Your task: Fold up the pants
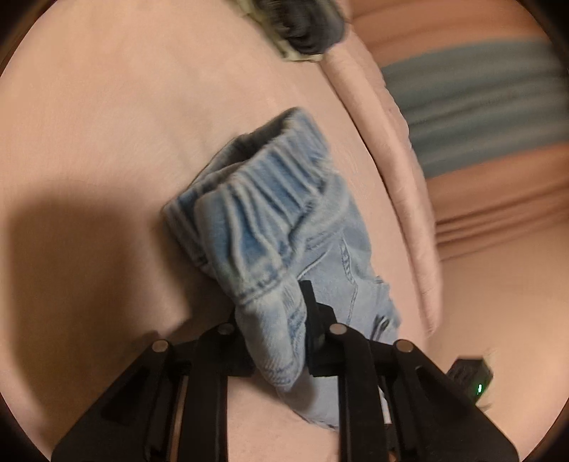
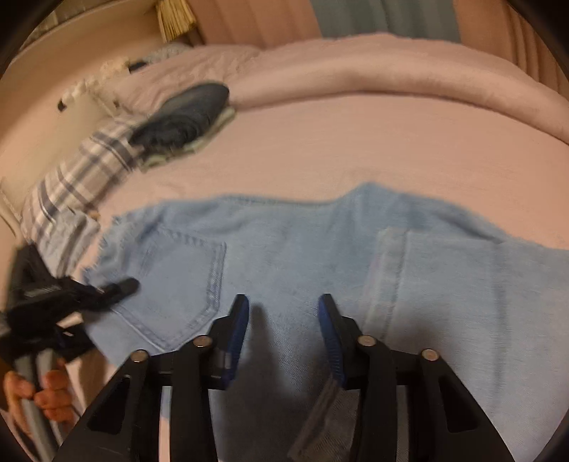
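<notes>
Nearest in the left wrist view: the black left gripper (image 1: 275, 341), clamped on a bunched fold of the light blue denim pants (image 1: 270, 227), elastic waistband gathered and lifted clear of the pink bed sheet (image 1: 106, 124), dark gripper shadow cast on the sheet to the left. Just right of the linkage, a small black device with a green light (image 1: 471, 378), partly hidden behind the gripper frame. Nearest in the right wrist view: the black right gripper with blue pads (image 2: 283, 320), fingers apart and holding nothing, hovering just above the pants (image 2: 320, 248), which lie spread flat across the sheet (image 2: 355, 142) with a stitched back pocket to the left and a hem strip to the right. At the left edge, the left gripper (image 2: 117, 286) reaching onto the pants' frayed edge, with a hand (image 2: 42, 394) below on its grey handle. Farther off, a rolled pink blanket (image 1: 391, 160) along the sheet's far side, crossing the right wrist view (image 2: 391, 81) too. Beyond the pants to the left, a grey-and-white plaid cloth (image 2: 81, 174), and on it a folded dark blue garment (image 2: 185, 113) resting on a pale one, blurred in the left wrist view (image 1: 302, 25). Farthest, pink and grey-blue curtains (image 1: 480, 106).
</notes>
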`<act>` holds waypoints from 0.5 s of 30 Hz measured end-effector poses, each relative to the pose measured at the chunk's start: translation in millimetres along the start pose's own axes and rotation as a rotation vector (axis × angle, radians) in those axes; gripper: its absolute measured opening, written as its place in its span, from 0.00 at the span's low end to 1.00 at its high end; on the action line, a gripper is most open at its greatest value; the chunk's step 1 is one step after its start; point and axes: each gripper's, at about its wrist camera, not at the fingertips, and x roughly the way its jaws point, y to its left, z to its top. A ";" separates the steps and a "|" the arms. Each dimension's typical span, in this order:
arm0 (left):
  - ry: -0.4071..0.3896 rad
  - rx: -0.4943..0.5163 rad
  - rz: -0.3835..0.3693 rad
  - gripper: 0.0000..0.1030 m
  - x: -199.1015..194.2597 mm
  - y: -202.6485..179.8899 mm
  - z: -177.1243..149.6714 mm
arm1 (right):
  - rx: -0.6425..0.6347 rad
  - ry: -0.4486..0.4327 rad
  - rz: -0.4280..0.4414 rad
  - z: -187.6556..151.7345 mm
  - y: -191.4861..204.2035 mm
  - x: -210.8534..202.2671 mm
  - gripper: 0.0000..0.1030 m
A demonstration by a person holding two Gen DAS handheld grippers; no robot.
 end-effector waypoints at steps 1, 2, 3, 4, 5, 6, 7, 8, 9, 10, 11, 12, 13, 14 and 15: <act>-0.018 0.048 0.013 0.16 -3.3 -9.5 -0.8 | 0.006 0.006 -0.005 -1.6 -1.2 4.2 0.39; -0.033 0.077 0.016 0.15 -5.3 -15.8 -1.7 | 0.001 -0.007 -0.011 -4.1 -1.1 7.0 0.39; -0.053 0.110 0.017 0.15 -8.1 -22.6 -3.0 | -0.005 -0.009 -0.017 -4.8 0.1 7.6 0.39; -0.070 0.139 0.024 0.15 -10.2 -29.6 -4.2 | -0.012 -0.009 -0.027 -4.8 1.9 7.8 0.39; -0.086 0.179 0.035 0.15 -12.4 -40.2 -6.1 | -0.022 -0.007 -0.039 -4.6 4.1 8.0 0.39; -0.096 0.207 0.045 0.15 -11.3 -45.8 -6.6 | -0.037 -0.005 -0.047 -4.2 6.0 9.1 0.39; -0.108 0.240 0.055 0.15 -12.3 -53.3 -8.1 | -0.037 -0.004 -0.041 -3.4 4.9 8.8 0.39; -0.119 0.274 0.060 0.15 -14.2 -61.4 -10.3 | -0.021 -0.002 -0.023 -2.1 1.5 8.2 0.39; -0.127 0.304 0.066 0.15 -15.6 -68.3 -12.4 | 0.006 0.000 0.005 -0.9 -3.6 6.9 0.39; -0.135 0.332 0.072 0.15 -17.5 -74.5 -14.9 | 0.029 -0.003 0.030 0.7 -8.8 6.0 0.39; -0.143 0.366 0.078 0.15 -19.6 -82.7 -17.3 | 0.071 -0.010 0.073 1.4 -16.1 2.9 0.39; -0.148 0.387 0.083 0.15 -20.3 -85.7 -19.4 | 0.141 -0.030 0.140 0.1 -27.3 -3.6 0.39; -0.153 0.405 0.089 0.15 -20.2 -88.5 -21.0 | 0.190 -0.054 0.175 -2.1 -35.6 -10.2 0.39; -0.159 0.433 0.098 0.15 -20.8 -94.9 -23.7 | 0.233 -0.087 0.204 -4.5 -43.1 -18.2 0.39; -0.164 0.456 0.107 0.15 -18.4 -99.2 -23.6 | 0.263 -0.117 0.236 -6.6 -49.7 -26.2 0.40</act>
